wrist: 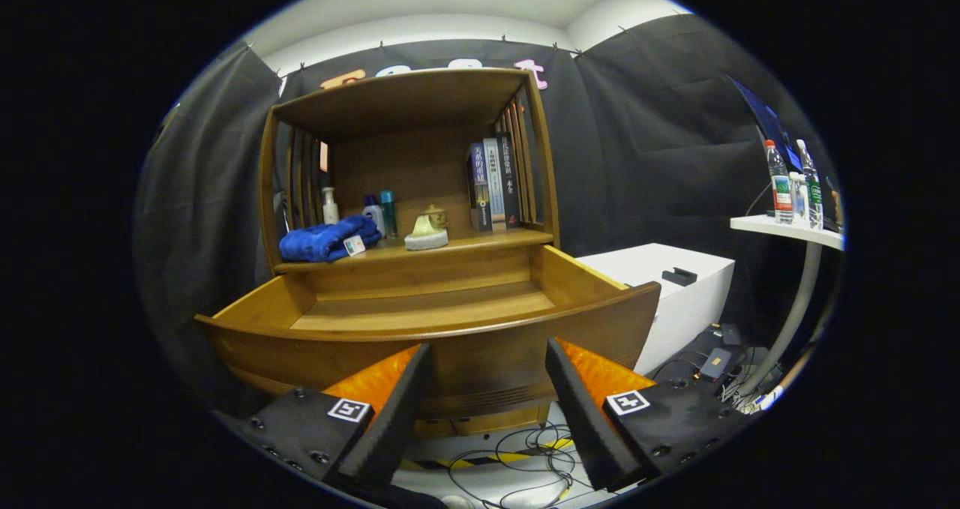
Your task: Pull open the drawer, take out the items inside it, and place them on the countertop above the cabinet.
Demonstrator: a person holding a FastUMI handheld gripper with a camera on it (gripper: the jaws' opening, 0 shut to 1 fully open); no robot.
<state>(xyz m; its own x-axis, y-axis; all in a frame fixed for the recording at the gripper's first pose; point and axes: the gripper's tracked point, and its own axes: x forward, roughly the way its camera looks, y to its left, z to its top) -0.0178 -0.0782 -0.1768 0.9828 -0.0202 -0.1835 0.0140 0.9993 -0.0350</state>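
Gripper view: the jaws (487,359) are wide apart and hold nothing. Their two fingers (390,411) point at the front of the wooden drawer (420,310), which sits just ahead of them and is pulled all the way out. The drawer front fills the gap between the fingers. Inside the drawer you can see only its bare wooden floor.

Just beyond the drawer is the countertop (480,241) of the wooden cabinet (405,104). On it, ahead and to the left of the jaws, lies a folded blue towel (330,239) with a small tag. Behind the towel stand a white pump bottle (330,205), a white bottle with a dark cap (373,213) and a teal bottle (388,211). Straight ahead of the jaws sits a small pale object (426,235), with a little round pot (435,215) just behind it; what they are is hard to tell. To the right of those, a few books (493,183) stand upright against the cabinet's slatted side.

Further right of the jaws, well apart from the cabinet, is a white box (690,284). Beyond it a white desk (780,228) carries water bottles (780,183). On the floor (525,456) below the jaws lie loose cables (540,441).
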